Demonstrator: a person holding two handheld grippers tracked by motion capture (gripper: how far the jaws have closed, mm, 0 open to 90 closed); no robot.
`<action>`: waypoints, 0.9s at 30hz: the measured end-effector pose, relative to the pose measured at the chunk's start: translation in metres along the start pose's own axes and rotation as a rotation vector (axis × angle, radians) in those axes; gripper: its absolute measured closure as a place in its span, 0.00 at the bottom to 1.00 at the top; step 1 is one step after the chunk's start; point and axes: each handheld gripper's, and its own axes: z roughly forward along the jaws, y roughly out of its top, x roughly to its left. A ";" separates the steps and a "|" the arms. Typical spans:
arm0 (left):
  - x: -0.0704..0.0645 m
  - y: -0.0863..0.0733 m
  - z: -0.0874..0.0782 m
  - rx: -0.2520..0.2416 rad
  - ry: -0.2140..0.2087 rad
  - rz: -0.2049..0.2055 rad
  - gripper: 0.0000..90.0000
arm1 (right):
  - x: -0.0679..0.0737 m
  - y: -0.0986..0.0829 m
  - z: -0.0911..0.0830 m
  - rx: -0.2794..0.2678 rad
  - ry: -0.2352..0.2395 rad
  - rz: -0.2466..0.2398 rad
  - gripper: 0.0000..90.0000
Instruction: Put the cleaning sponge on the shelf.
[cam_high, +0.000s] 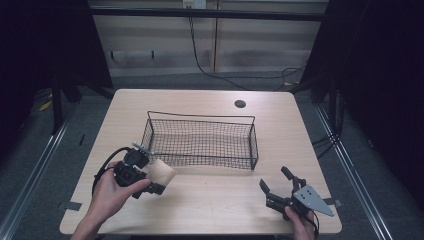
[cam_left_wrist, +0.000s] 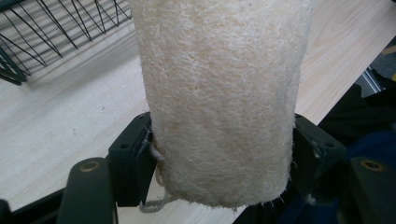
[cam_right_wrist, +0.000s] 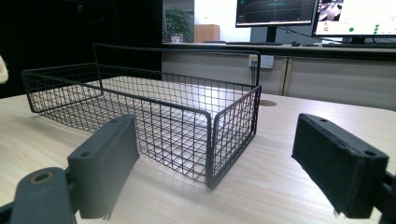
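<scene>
A pale, fibrous loofah sponge (cam_left_wrist: 224, 93) stands clamped between the two black jaws of my left gripper (cam_high: 152, 177), which is shut on it just in front of the basket's near left corner. In the high view the loofah sponge (cam_high: 162, 171) is held a little above the table. The black wire basket (cam_high: 200, 141) sits in the middle of the table with nothing in it. My right gripper (cam_high: 274, 182) rests open near the front right of the table, its jaws wide apart and pointing at the basket's near right corner (cam_right_wrist: 210, 140).
The light wooden table (cam_high: 210, 200) has a round cable hole (cam_high: 240, 104) at the back right. Beyond the far edge runs a wall panel with a hanging cable (cam_high: 200, 55). Monitors (cam_right_wrist: 275, 11) stand on a desk behind the basket.
</scene>
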 end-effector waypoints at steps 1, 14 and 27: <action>0.000 0.000 -0.003 -0.003 -0.001 0.001 0.36 | 0.000 0.000 0.000 0.000 -0.001 0.001 0.15; 0.001 0.018 -0.021 -0.024 -0.020 0.030 0.36 | 0.000 0.000 0.000 0.002 -0.001 -0.002 0.15; 0.005 0.038 -0.035 -0.047 -0.036 0.002 0.36 | 0.001 0.000 0.000 0.006 -0.008 -0.003 0.15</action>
